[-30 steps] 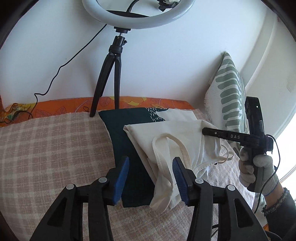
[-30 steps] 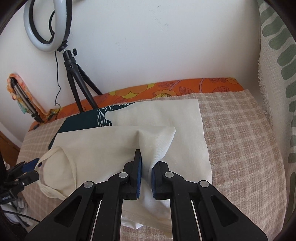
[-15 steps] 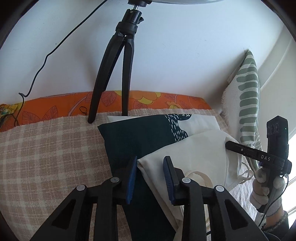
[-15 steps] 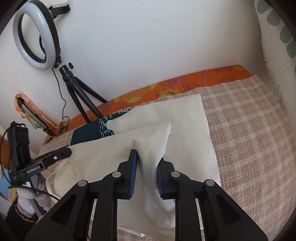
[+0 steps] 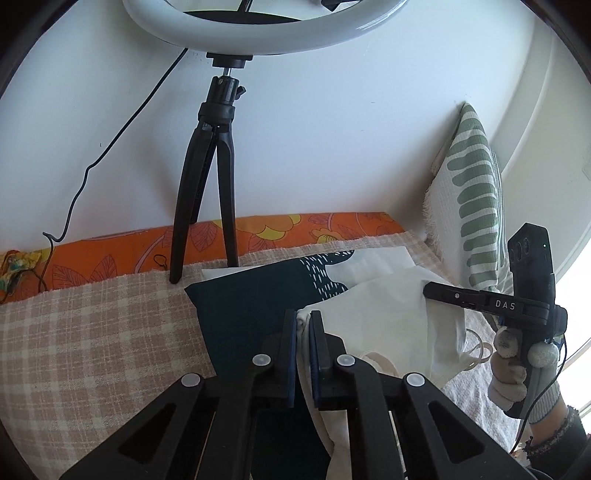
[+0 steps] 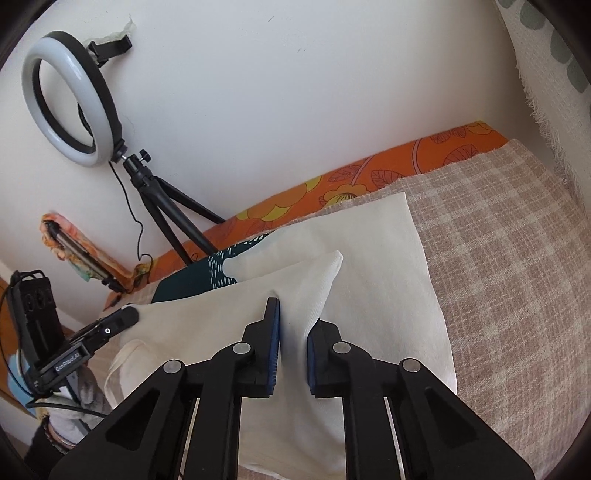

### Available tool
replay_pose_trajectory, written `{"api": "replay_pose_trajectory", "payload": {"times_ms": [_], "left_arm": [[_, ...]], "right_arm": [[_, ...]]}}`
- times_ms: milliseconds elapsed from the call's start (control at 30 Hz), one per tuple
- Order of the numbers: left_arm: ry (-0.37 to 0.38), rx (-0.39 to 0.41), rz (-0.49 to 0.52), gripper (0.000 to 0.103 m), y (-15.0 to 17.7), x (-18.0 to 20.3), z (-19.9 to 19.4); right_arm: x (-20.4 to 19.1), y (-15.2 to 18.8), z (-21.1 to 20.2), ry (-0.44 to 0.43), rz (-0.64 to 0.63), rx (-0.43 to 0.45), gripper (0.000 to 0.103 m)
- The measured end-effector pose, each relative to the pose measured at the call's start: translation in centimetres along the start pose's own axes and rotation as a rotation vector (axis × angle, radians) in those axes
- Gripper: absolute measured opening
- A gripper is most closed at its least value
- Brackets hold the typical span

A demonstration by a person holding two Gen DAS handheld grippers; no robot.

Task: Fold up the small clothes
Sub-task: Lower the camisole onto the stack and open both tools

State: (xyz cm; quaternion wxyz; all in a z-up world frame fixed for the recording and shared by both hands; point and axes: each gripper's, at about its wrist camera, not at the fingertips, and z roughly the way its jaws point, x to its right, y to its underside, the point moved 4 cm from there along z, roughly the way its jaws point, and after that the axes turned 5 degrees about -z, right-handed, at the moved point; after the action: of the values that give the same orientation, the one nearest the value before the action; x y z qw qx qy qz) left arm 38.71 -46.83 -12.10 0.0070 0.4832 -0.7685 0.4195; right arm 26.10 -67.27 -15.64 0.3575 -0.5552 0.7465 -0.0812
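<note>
left wrist view: the left gripper (image 5: 303,325) was clenched on a bunched edge of the cream cloth (image 5: 388,325), its blue pads pressed close with fabric between them. the cloth lay partly on a dark teal printed piece (image 5: 251,310), both on the checked blanket (image 5: 92,332). across the cloth the right gripper (image 5: 428,290) pinched the far edge. i judged this the start of a fold, both corners taken and the cloth hanging slack between them. the next move probably called for raising both ends together and carrying them over evenly. the tripod (image 5: 207,206) of the ring light (image 5: 258,33) stood just behind the teal piece, and a striped cushion (image 5: 476,206) stood near on the right, so room toward the wall looked tight.

right wrist view: the right gripper (image 6: 293,325) grasped a raised ridge of the cream cloth (image 6: 369,280), its jaws narrowly parted around the fabric. the left gripper (image 6: 127,315) met the cloth's other end. bare checked blanket (image 6: 517,258) lay to the right, the freer side for moving.
</note>
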Motion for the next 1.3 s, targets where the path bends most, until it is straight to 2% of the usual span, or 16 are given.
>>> {"api": "replay_pose_trajectory", "payload": {"times_ms": [133, 200, 333, 500, 533, 600, 667, 733, 767, 867, 967, 1100, 1167, 1300], "left_arm": [[0.012, 0.046, 0.016, 0.003, -1.8, 0.5, -1.1], [-0.027, 0.071, 0.031, 0.003, -2.8, 0.2, -0.6], [-0.108, 0.056, 0.028, 0.003, -3.8, -1.1, 2.4], [-0.254, 0.044, 0.137, 0.004, -2.8, -1.1, 5.4], [-0.269, 0.036, 0.145, 0.009, -2.6, -1.2, 5.6], [-0.268, 0.046, 0.138, 0.013, -2.5, -1.1, 5.1], [-0.268, 0.076, 0.148, 0.037, -2.4, -0.8, 4.0], [-0.266, 0.091, 0.156, 0.045, -2.5, -0.3, 2.9], [-0.259, 0.092, 0.156, 0.052, -2.4, -0.1, 2.4], [-0.236, 0.096, 0.169, 0.061, -2.2, 0.9, 0.7], [-0.226, 0.106, 0.187, 0.073, -1.5, 1.9, -1.3], [-0.209, 0.118, 0.201, 0.075, -0.4, 3.2, -4.3], [-0.200, 0.121, 0.201, 0.077, 0.0, 3.6, -5.9], [-0.178, 0.142, 0.210, 0.084, 1.2, 4.5, -9.3]], "right_arm": [[-1.1, -0.9, -1.5, 0.018, -0.061, -0.003, 0.010], [-1.5, -1.6, -1.9, 0.046, -0.108, 0.017, 0.010], [-1.0, -2.7, -0.2, 0.128, -0.128, 0.032, 0.009], [-0.4, -2.8, 3.0, 0.361, -0.212, -0.022, 0.009], [0.0, -2.7, 3.3, 0.416, -0.214, -0.036, 0.010], [0.7, -2.7, 3.3, 0.457, -0.196, -0.039, 0.010], [0.9, -2.7, 2.6, 0.463, -0.185, -0.025, 0.010], [0.7, -2.7, 1.8, 0.478, -0.176, -0.009, 0.010], [0.6, -2.7, 1.4, 0.469, -0.164, -0.005, 0.013], [-0.5, -2.7, 0.0, 0.463, -0.150, 0.019, 0.025], [-2.2, -2.4, -1.4, 0.451, -0.156, 0.035, 0.027], [-4.6, -1.9, -3.6, 0.454, -0.171, 0.053, 0.029], [-6.0, -1.6, -4.9, 0.454, -0.176, 0.072, 0.037], [-8.7, -0.7, -7.3, 0.472, -0.191, 0.099, 0.037]]}}
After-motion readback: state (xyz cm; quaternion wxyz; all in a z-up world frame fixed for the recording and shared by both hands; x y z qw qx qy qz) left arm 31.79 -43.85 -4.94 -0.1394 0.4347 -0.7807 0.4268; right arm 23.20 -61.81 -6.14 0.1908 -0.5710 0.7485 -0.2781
